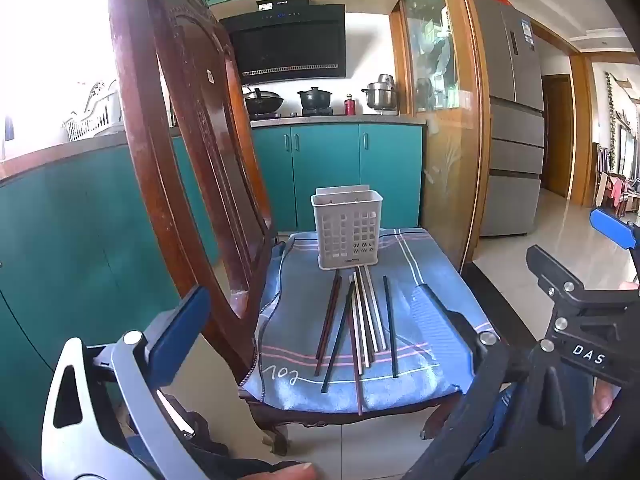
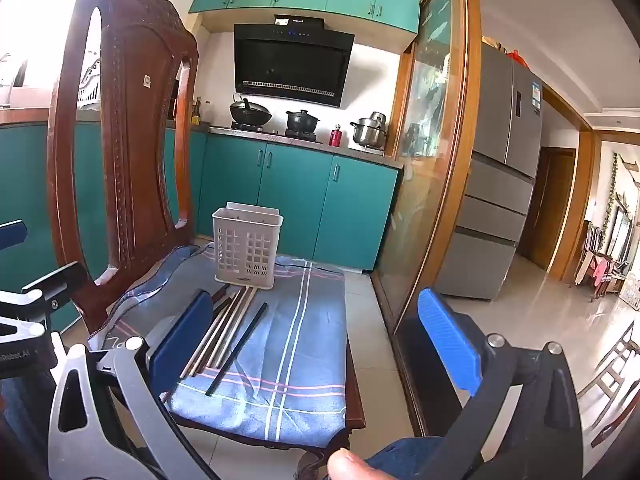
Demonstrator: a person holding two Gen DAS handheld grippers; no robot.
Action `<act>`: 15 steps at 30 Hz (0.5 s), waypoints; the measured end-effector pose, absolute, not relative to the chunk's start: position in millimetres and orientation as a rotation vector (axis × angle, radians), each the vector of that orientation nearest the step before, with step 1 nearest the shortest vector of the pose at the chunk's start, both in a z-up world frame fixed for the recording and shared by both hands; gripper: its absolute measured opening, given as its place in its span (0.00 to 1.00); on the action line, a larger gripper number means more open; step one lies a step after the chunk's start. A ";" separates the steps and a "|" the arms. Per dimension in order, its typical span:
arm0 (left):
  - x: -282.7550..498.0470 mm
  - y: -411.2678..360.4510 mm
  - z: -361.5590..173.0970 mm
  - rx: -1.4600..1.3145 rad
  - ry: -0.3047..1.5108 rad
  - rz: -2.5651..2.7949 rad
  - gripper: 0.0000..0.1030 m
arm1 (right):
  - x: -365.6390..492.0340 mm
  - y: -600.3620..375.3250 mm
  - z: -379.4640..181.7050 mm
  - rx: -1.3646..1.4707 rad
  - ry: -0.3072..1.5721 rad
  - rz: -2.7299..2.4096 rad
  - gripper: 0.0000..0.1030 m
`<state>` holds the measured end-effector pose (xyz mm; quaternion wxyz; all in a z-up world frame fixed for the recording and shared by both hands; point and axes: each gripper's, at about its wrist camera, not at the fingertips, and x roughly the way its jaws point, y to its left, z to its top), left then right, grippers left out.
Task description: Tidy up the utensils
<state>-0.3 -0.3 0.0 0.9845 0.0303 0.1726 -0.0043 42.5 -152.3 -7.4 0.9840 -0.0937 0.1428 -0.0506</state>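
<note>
On the chair seat (image 1: 404, 400), a blue striped cloth (image 1: 304, 292) is spread as a working surface, and the white perforated utensil holder (image 1: 347, 236) stands upright at the far edge, at about twelve o'clock from the chopsticks (image 1: 362, 320), its open top facing up so sticks can be dropped in tip-first. It looks empty as far as the slots show, so I judge the sorting has not started. The chopsticks lie flat on the cloth, fanned lengthwise with their far ends just short of the holder's base, probably laid out that way so each can be pinched singly. Counting in the left wrist view, I make out about seven: two reddish-brown ones, two or three pale ones bunched in the middle and touching, two dark ones, one of these lying apart at three o'clock of the bundle; the bunched ones overlap, so the count is uncertain. One holder, one cloth, one chair. The left gripper (image 1: 308, 328) is held back at six o'clock of the seat with its blue fingers spread wide and nothing between them. The right gripper (image 2: 316, 340) is likewise spread and empty, hovering near the front of the seat, its left pad (image 2: 180, 332) hiding part of the bundle, a stance that suits a reach for the lone dark chopstick (image 2: 238, 348).
</note>
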 end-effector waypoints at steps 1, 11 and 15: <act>-0.4 -0.2 0.0 0.060 0.346 -0.008 0.97 | 42.6 -152.2 -7.5 -0.188 0.287 -0.102 0.98; -0.5 0.0 0.1 0.061 0.352 -0.010 0.97 | 42.1 -153.0 -7.5 -0.183 0.285 -0.102 0.97; -0.3 -0.2 0.0 0.064 0.354 -0.008 0.97 | 42.2 -153.5 -7.6 -0.181 0.286 -0.104 0.97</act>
